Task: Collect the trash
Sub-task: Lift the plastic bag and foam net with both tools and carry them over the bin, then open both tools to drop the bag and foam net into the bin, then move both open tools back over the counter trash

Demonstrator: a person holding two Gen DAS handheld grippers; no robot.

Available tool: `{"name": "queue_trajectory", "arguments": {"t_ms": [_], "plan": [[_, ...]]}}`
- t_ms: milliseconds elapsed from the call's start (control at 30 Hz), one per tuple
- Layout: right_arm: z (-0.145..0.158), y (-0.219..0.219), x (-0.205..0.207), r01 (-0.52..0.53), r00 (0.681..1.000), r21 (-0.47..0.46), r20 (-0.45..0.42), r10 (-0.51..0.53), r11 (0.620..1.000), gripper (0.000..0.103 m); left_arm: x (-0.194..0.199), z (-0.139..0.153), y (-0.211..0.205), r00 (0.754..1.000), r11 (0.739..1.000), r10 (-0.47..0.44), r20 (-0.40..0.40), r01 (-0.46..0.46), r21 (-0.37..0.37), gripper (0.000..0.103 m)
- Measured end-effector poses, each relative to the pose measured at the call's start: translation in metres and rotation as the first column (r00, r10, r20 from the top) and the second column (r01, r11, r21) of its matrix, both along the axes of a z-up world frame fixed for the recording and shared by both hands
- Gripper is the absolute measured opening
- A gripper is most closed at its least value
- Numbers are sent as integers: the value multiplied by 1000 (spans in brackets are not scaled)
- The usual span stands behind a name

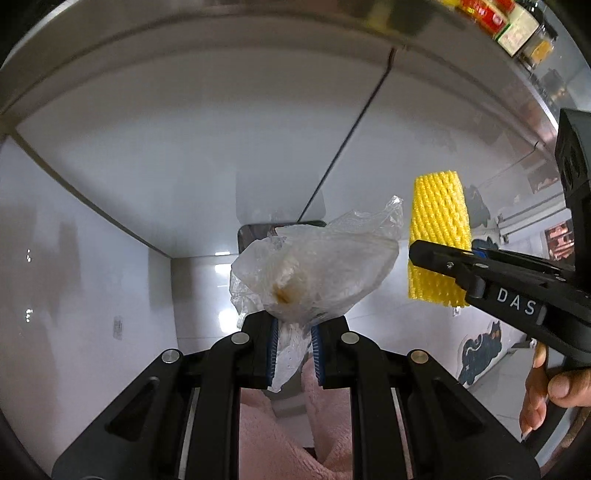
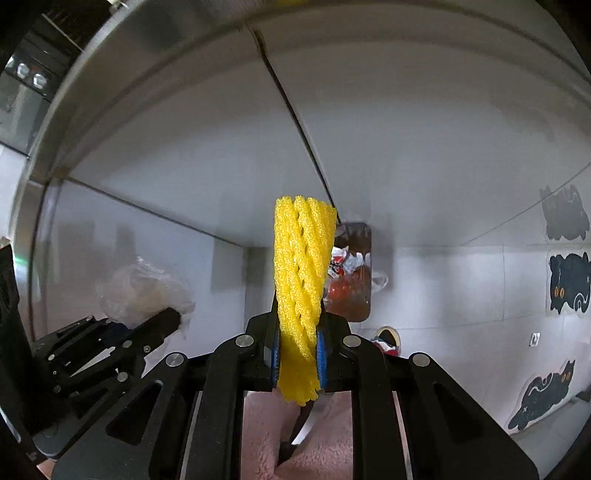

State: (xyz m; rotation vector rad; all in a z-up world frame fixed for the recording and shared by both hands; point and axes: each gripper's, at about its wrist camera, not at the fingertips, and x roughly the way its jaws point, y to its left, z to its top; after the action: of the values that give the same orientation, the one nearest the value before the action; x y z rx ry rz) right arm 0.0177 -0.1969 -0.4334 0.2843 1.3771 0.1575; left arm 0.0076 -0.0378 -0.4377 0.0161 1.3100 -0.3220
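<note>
Yellow foam net and clear plastic bag against white cabinet doors

The foam fruit net (image 2: pixel 298 291) is bright yellow with a diamond mesh; the crumpled plastic bag (image 1: pixel 314 273) is clear with a brown stain; black cat-shaped stickers (image 2: pixel 567 282) show orange eyes; pink fluffy fabric (image 2: pixel 266 439) below.

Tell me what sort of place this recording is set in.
Probably a home kitchen: a steel counter edge with condiment jars on it, white cabinet doors below, and a trash bin on the tiled floor.

Soft, even daylight; glare spots on glossy white floor tiles (image 1: pixel 221 317). Heavy fisheye bending, dark corner vignette. Motion blur across background; foreground sharp.
</note>
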Motion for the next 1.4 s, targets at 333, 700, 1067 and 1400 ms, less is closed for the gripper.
{"name": "queue_trajectory", "arguments": {"t_ms": [333, 700, 1067, 1400], "plan": [[-41, -5, 21, -7, 998, -10, -68, 6, 1000, 16, 26, -47, -6, 997, 1000, -15, -71, 15, 2, 14], [-62, -4, 33, 21, 992, 29, -123, -18, 999, 19, 40, -70, -10, 993, 1000, -28, -118, 28, 4, 18], [-55, 2, 39, 23, 991, 23, -133, -19, 999, 42, 46, -60, -5, 993, 1000, -12, -117, 13, 5, 47], [-28, 3, 37, 39, 995, -17, -93, -40, 999, 77, 49, -28, 5, 998, 999, -7, -56, 9, 34, 83]]}}
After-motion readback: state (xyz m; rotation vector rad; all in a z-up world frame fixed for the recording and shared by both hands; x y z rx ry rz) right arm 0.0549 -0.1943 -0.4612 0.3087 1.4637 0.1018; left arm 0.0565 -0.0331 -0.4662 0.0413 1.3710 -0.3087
